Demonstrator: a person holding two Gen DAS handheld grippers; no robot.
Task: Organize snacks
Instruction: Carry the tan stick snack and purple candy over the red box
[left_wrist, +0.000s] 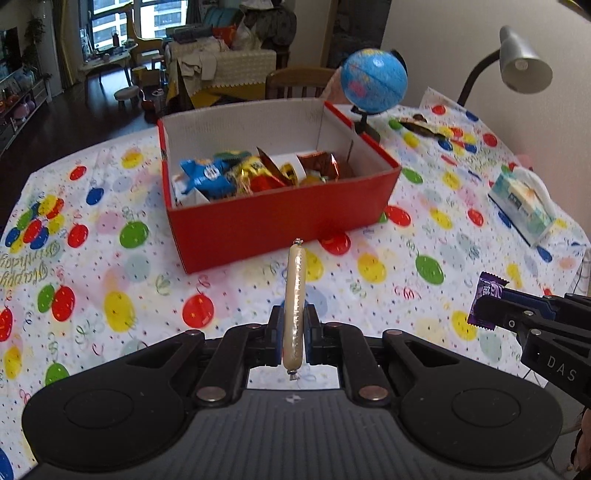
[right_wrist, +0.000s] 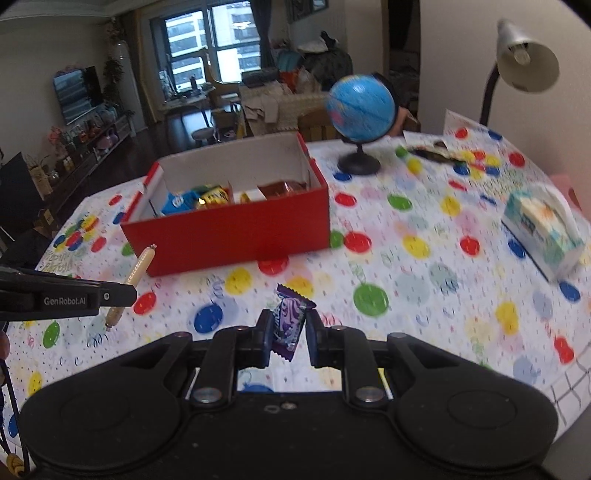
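My left gripper (left_wrist: 293, 321) is shut on a beige sausage stick (left_wrist: 295, 295), held upright above the table in front of a red box (left_wrist: 280, 218). The box holds several snack packets (left_wrist: 255, 171). My right gripper (right_wrist: 288, 326) is shut on a purple candy wrapper (right_wrist: 290, 323), held above the table to the right of the left gripper. The right gripper also shows in the left wrist view (left_wrist: 487, 308) with the purple candy (left_wrist: 487, 295). The left gripper (right_wrist: 125, 291) and sausage (right_wrist: 138, 269) show in the right wrist view, near the red box (right_wrist: 236, 232).
A balloon-print cloth (left_wrist: 110, 258) covers the table. A blue globe (left_wrist: 373, 79) stands behind the box, a grey desk lamp (left_wrist: 521, 62) at the back right, a tissue pack (left_wrist: 524, 203) at the right, and a dark wrapper (left_wrist: 421, 125) near the globe.
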